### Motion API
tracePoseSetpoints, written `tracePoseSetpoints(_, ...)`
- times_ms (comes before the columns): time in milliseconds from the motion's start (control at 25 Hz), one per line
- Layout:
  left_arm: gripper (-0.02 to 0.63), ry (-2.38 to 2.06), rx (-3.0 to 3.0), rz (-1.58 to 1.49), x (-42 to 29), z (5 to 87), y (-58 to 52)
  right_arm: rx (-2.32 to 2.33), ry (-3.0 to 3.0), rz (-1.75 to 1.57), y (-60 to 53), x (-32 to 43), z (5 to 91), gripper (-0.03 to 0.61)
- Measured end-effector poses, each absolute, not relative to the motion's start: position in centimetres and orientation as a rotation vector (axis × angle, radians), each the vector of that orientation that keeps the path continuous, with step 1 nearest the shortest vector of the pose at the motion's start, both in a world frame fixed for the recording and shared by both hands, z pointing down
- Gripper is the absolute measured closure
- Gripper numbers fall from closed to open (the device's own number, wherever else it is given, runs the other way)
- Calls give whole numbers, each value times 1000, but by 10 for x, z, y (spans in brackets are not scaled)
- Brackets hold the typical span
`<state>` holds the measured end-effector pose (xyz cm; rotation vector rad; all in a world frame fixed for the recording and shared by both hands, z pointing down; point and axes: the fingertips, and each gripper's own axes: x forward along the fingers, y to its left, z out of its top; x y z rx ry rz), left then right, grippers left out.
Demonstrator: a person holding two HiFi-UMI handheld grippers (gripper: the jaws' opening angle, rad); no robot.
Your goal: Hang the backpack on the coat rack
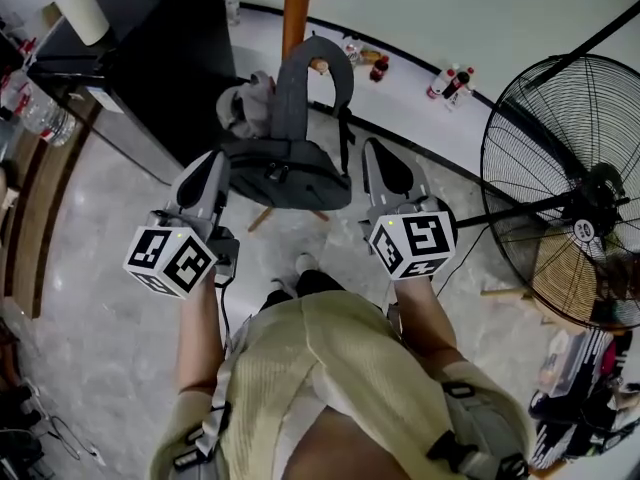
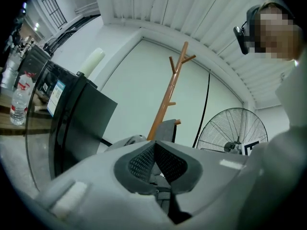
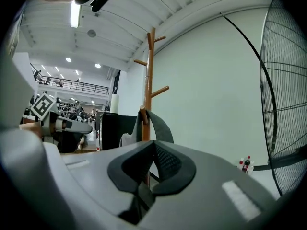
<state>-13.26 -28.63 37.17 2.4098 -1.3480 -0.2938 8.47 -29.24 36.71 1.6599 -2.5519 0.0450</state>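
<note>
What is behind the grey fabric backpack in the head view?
Behind the grey fabric backpack stands the brown wooden coat rack pole, its peg through the strap loop. Two wooden feet show below. The pole's lower part is covered by the pack.

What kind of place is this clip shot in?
Probably a large open indoor hall or workspace: a railed upper gallery under ceiling lights, a big pedestal fan on the polished floor, and a black cabinet.

A large hall: high ribbed ceiling (image 3: 158, 8), mezzanine railing (image 3: 72, 85), big pedestal fan (image 1: 565, 193).
</note>
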Motion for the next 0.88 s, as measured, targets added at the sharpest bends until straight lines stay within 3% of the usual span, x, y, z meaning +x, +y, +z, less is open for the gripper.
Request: tracePoseSetpoints(880, 623, -1502, 2486, -99, -139, 373, -287, 1624, -2652, 284, -303, 78, 367, 575)
